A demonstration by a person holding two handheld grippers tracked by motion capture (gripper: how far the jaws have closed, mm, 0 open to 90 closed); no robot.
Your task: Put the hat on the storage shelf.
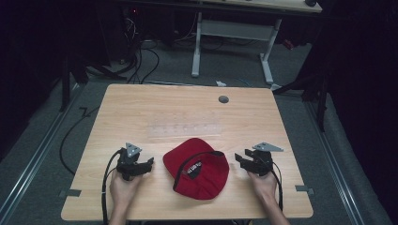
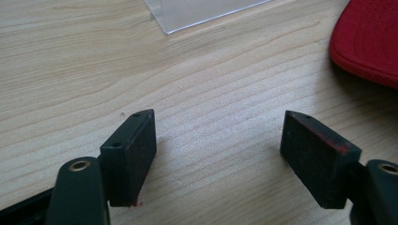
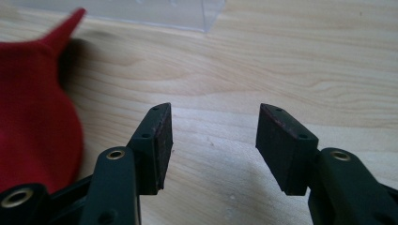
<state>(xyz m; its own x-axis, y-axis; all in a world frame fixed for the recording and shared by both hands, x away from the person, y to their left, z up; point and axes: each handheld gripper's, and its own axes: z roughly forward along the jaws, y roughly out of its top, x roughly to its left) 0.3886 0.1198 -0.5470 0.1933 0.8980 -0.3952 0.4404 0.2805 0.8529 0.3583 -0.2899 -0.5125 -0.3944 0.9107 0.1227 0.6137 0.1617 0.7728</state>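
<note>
A red cap (image 1: pixel 206 180) with a black strap and a dark logo patch lies on the wooden table (image 1: pixel 141 105), near its front edge. My left gripper (image 1: pixel 148 162) rests on the table just left of the cap, open, with nothing between its jaws. In the left gripper view the gripper (image 2: pixel 220 126) frames bare wood, and the cap (image 2: pixel 371 42) sits at the upper right. My right gripper (image 1: pixel 240 158) lies just right of the cap, also open and empty. In the right gripper view the gripper (image 3: pixel 213 117) stands apart from the cap (image 3: pixel 33 126) at the left.
A clear plastic piece (image 1: pixel 185 130) lies flat behind the cap, also visible as a clear plastic edge (image 2: pixel 202 11) and a clear plastic strip (image 3: pixel 141 11). A grey grommet (image 1: pixel 223 99) sits near the table's far edge. Cables trail off the front left. A white desk frame (image 1: pixel 267 56) stands beyond.
</note>
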